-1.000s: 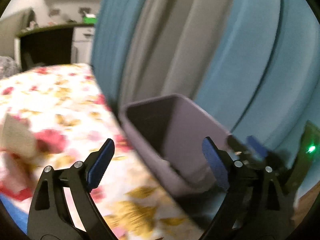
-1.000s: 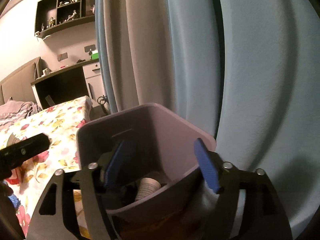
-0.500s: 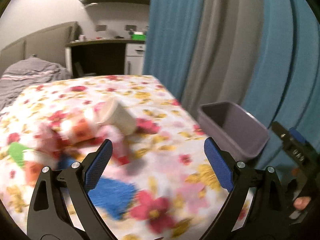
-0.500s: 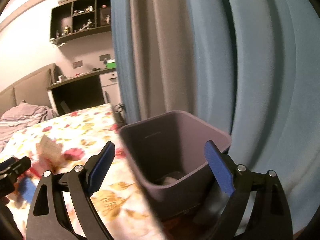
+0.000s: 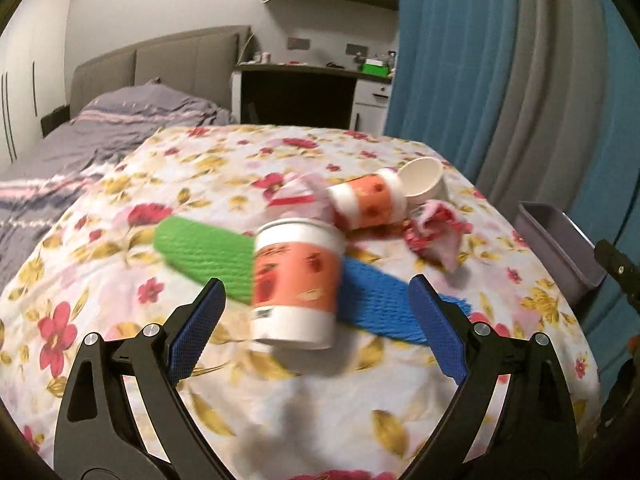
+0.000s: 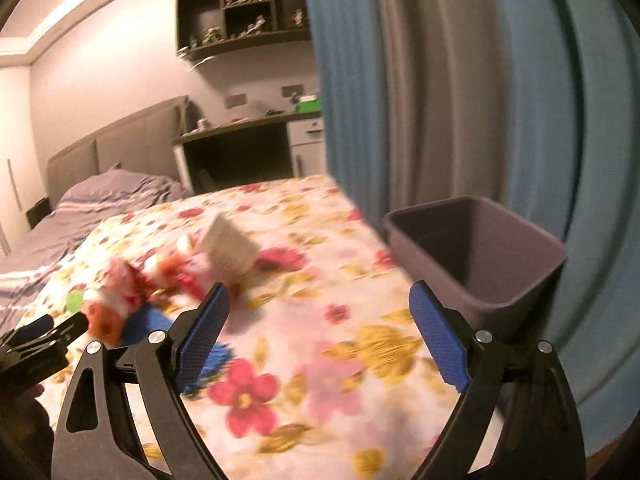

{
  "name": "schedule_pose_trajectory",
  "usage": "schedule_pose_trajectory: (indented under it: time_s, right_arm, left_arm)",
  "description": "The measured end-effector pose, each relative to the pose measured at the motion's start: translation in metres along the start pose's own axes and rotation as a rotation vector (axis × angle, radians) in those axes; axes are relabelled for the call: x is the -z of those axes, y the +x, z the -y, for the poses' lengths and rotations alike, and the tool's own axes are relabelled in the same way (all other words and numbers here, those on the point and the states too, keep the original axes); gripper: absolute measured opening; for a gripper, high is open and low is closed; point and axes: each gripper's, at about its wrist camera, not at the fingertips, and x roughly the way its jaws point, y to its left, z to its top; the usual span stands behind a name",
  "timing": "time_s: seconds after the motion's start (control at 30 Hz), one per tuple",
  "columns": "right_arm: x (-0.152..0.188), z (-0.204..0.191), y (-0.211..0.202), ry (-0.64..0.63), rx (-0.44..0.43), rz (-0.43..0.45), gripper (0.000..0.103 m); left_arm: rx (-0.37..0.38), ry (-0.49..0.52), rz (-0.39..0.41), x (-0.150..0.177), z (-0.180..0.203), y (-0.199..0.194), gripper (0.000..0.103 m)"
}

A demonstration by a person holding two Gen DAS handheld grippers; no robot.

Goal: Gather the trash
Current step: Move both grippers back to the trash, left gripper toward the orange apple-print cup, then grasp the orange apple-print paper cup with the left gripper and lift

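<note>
My left gripper (image 5: 316, 328) is open and empty, just in front of an upright orange-and-white paper cup (image 5: 298, 284) on the floral tablecloth (image 5: 120, 280). Behind it lie a tipped orange cup (image 5: 366, 202), a white cup (image 5: 424, 180) and crumpled red-and-white wrappers (image 5: 434, 232). The purple trash bin (image 5: 556, 248) stands at the table's right edge. My right gripper (image 6: 318, 340) is open and empty over the table, left of the bin (image 6: 480, 256). The trash pile (image 6: 168, 272) lies ahead to its left, blurred.
A green woven mat (image 5: 204, 252) and a blue one (image 5: 384, 300) lie under the cups. Blue and grey curtains (image 5: 500, 80) hang behind the bin. A bed (image 5: 100, 132) and a desk (image 5: 304, 92) are beyond the table.
Both grippers have swung left, away from the bin toward the table. My left gripper now faces the trash pile close up. The right gripper has drawn back from above the bin.
</note>
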Motion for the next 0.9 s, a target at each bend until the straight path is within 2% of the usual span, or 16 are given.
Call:
schedule_pose_trajectory:
  time_s: [0.13, 0.33, 0.47, 0.53, 0.6, 0.9]
  right_arm:
    - [0.003, -0.019, 0.003, -0.022, -0.025, -0.014, 0.088]
    - [0.005, -0.036, 0.007, -0.048, -0.046, -0.035, 0.088]
    - [0.006, -0.047, 0.011, -0.067, -0.065, -0.042, 0.088]
    - [0.007, -0.053, 0.012, -0.075, -0.074, -0.044, 0.088]
    - [0.006, -0.059, 0.013, -0.084, -0.083, -0.045, 0.088]
    - [0.005, -0.090, 0.016, -0.129, -0.130, -0.055, 0.088]
  left_arm:
    - [0.031, -0.021, -0.023, 0.001, -0.006, 0.009, 0.091]
    - [0.037, -0.033, -0.075, -0.002, -0.008, 0.033, 0.091]
    - [0.056, -0.059, -0.116, -0.003, -0.014, 0.046, 0.078]
    - [0.059, -0.059, -0.137, -0.002, -0.016, 0.051, 0.067]
    - [0.070, -0.066, -0.152, -0.001, -0.018, 0.055, 0.060]
    - [0.130, -0.082, -0.127, 0.001, -0.031, 0.034, 0.057]
